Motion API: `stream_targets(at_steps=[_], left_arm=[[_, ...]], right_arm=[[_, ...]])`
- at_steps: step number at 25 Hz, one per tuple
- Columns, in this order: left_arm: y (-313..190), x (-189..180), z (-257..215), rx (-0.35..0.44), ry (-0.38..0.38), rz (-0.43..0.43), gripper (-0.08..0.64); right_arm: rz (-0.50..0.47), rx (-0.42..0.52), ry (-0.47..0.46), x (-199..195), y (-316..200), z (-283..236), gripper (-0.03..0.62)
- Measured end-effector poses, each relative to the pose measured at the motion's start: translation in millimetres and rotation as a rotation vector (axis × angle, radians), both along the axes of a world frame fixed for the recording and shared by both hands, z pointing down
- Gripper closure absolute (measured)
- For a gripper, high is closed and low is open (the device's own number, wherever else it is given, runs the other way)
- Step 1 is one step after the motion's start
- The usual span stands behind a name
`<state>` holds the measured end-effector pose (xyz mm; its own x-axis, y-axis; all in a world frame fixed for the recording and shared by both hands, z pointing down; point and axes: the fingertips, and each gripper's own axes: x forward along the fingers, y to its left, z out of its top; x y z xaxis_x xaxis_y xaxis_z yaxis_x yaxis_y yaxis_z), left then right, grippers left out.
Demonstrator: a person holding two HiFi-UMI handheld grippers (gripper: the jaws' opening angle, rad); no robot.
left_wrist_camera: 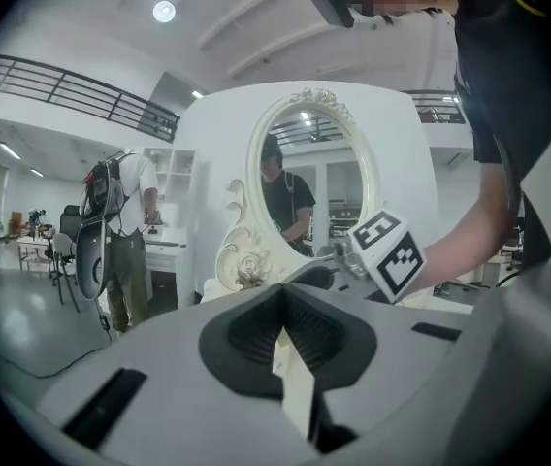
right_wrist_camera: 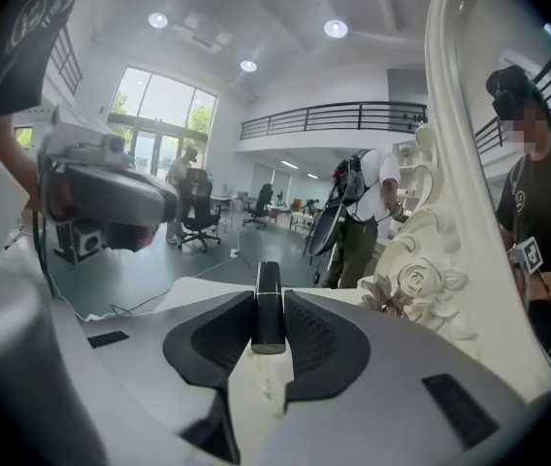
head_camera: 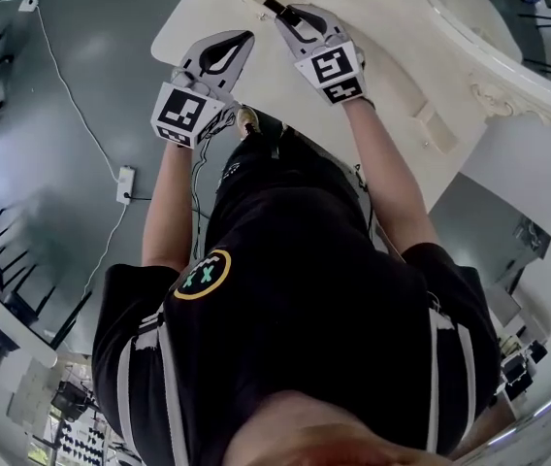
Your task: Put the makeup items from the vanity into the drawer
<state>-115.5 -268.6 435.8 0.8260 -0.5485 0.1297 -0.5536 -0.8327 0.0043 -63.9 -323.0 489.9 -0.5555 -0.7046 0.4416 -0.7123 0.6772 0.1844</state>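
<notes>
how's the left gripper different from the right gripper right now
The left gripper has its jaws together with nothing between them; the right gripper is clamped on a slim black tube. In the head view the right gripper reaches farther over the white vanity top than the left gripper. Both are grey and point toward the vanity.
</notes>
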Motion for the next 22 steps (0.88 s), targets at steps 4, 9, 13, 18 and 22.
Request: stream_targets(at_steps=[4,9,13,18,22], left_arm=[[-1.7,-1.5,-2.8,-0.019,-0.001,-0.023,0.541],[-7.4,-6.5,-4.7,-0.021,-0.019,-0.041,0.541],[-12.7,-4.8,-8.3,-0.020,-0.015,-0.048,0.541],[-18.7,-4.4,-6.5,-0.025,-0.009,-0.043,0.541],[-22.0,-2.8,-7.3,-0.029,-0.005,-0.041,0.541]], right_arm=[[0.012,-0.060,0.055,7.9,-34.4,35.9,0.474],[0.005,-0.108,0.074,7.6,-52.3,59.2,0.474],[0.002,-0.131,0.072,7.7,-55.9,72.0,0.474],[0.007,-0.163,0.054,4.9,-61.7,84.2,0.468],[-0.002,-0.162,0.062,7.2,-59.5,86.4,0.399]])
